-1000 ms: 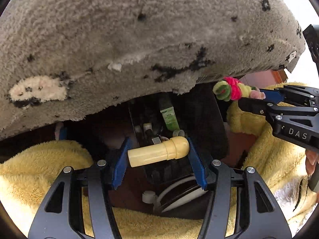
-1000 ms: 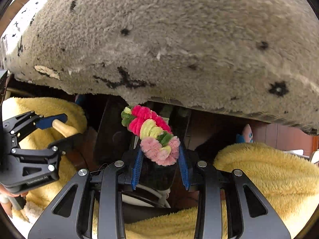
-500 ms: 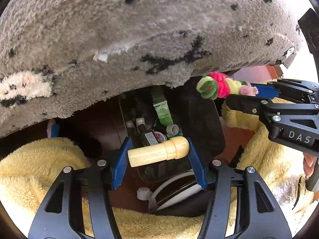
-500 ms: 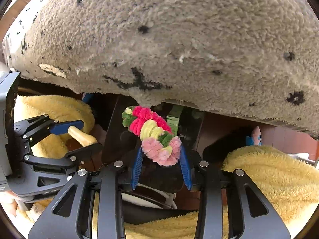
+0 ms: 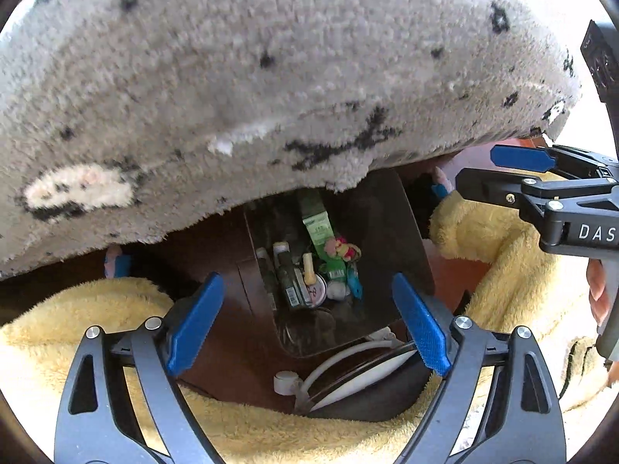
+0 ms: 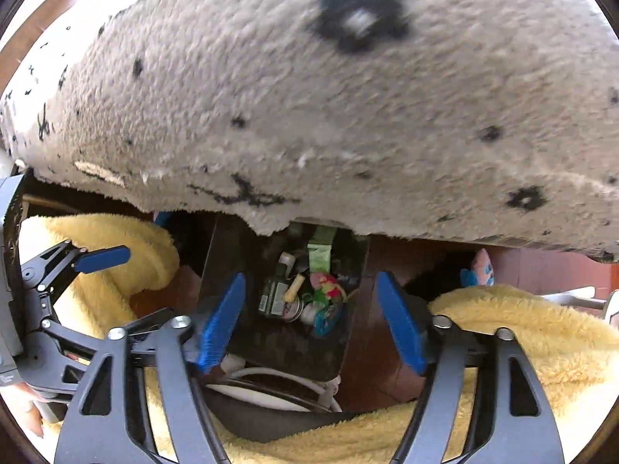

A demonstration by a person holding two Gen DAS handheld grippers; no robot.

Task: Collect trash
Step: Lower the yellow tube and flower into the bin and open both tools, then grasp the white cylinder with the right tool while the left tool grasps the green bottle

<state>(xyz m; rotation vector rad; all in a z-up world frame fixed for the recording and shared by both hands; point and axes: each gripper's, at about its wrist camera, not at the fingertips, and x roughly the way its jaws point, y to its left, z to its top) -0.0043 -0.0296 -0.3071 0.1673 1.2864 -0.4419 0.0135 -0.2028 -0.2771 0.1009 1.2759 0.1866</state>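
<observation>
**Both tongs let go over the bin**

The left gripper (image 5: 305, 324) and right gripper (image 6: 311, 323), jaws just sprung wide and empty, point down into the dark rectangular waste bin (image 5: 390, 232) so trash falls inside: the cream plastic tube (image 5: 307, 268) and pink-green pipe-cleaner flower (image 5: 342, 249) lie there among bottles.

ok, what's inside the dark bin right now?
Inside the bin: a cream tube, a pink-and-green fuzzy flower, a green packet, small dark bottles, a round tin. The gray rug covers the bin's far end, and the pile hides the bottom.
</observation>
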